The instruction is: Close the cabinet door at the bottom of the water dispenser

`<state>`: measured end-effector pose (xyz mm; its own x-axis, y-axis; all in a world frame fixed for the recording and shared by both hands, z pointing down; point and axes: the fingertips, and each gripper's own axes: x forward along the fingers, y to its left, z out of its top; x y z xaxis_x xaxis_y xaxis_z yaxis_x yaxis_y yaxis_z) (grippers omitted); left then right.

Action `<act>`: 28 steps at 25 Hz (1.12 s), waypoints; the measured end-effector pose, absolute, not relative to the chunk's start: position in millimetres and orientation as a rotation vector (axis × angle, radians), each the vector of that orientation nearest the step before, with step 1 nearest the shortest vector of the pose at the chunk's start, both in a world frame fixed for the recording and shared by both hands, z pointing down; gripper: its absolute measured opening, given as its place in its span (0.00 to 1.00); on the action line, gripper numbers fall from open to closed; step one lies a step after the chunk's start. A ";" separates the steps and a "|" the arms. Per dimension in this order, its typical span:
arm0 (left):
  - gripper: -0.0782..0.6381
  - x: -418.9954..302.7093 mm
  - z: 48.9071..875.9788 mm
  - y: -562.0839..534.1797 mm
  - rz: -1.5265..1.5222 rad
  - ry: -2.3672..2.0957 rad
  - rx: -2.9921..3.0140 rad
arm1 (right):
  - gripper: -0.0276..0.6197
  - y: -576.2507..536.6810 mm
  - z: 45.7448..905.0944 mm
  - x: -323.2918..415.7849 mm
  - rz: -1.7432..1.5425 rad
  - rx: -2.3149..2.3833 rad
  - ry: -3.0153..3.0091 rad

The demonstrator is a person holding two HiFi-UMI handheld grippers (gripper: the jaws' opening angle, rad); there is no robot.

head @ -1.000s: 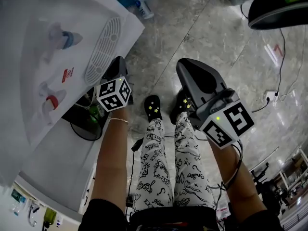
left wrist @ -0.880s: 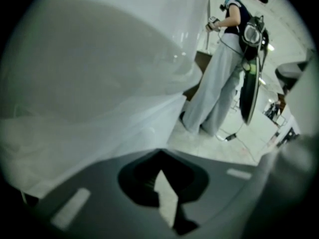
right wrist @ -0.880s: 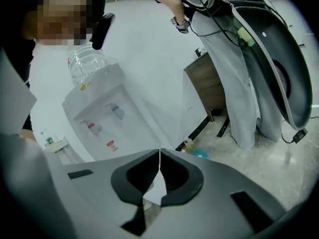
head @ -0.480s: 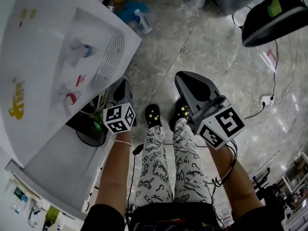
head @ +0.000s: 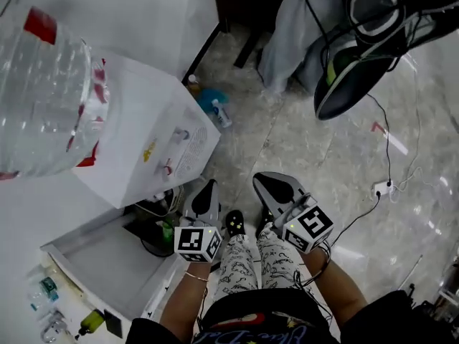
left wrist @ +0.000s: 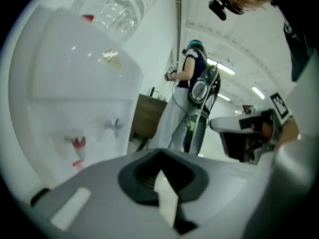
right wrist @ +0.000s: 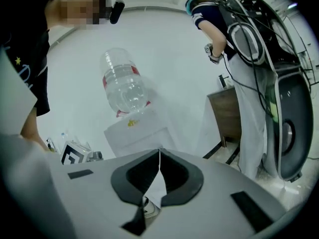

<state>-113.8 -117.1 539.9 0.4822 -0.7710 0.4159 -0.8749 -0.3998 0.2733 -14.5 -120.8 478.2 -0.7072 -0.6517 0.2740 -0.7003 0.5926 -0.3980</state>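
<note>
The white water dispenser [head: 147, 156] stands at the left of the head view with a clear bottle [head: 43, 99] on top. Its bottom cabinet door [head: 100, 264] hangs open at lower left, showing dark items and something green [head: 166, 233] inside. My left gripper [head: 207, 190] is shut and empty beside the open cabinet, just right of it. My right gripper [head: 267, 184] is shut and empty over the floor, apart from the dispenser. The left gripper view has the shut left gripper [left wrist: 159, 154] pointing past the dispenser's front [left wrist: 84, 93]. The right gripper [right wrist: 159, 151] faces the dispenser [right wrist: 134, 133] from farther off.
Bottles [head: 215, 110] lie on the marble floor behind the dispenser. Another person [right wrist: 239, 59] with a black rig stands at the right by a brown cabinet [right wrist: 227, 113]. A cable and plug [head: 380, 188] lie on the floor at right. Small bottles [head: 50, 289] sit at lower left.
The head view has pulled up and back, so the dispenser looks smaller and its bottle now shows. Both grippers sit lower in the view, still shut near the open cabinet.
</note>
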 end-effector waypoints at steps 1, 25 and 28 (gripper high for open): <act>0.11 -112.6 516.7 -115.2 0.292 -1.366 2.309 | 0.07 -120.4 458.7 -16.1 0.713 1.144 -2.741; 0.11 -60.6 287.3 -32.8 0.207 -1.371 2.569 | 0.07 -7.5 266.8 -6.1 0.448 0.837 -3.022; 0.11 -54.5 283.7 -33.3 0.206 -1.357 2.589 | 0.07 -7.7 266.8 0.8 0.474 0.873 -3.029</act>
<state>-54.5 -33.3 283.7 0.5663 -0.7944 0.2196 -0.8238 -0.5539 0.1209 0.8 -7.7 266.8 -0.8489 -0.5271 0.0376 -0.5134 0.8058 -0.2951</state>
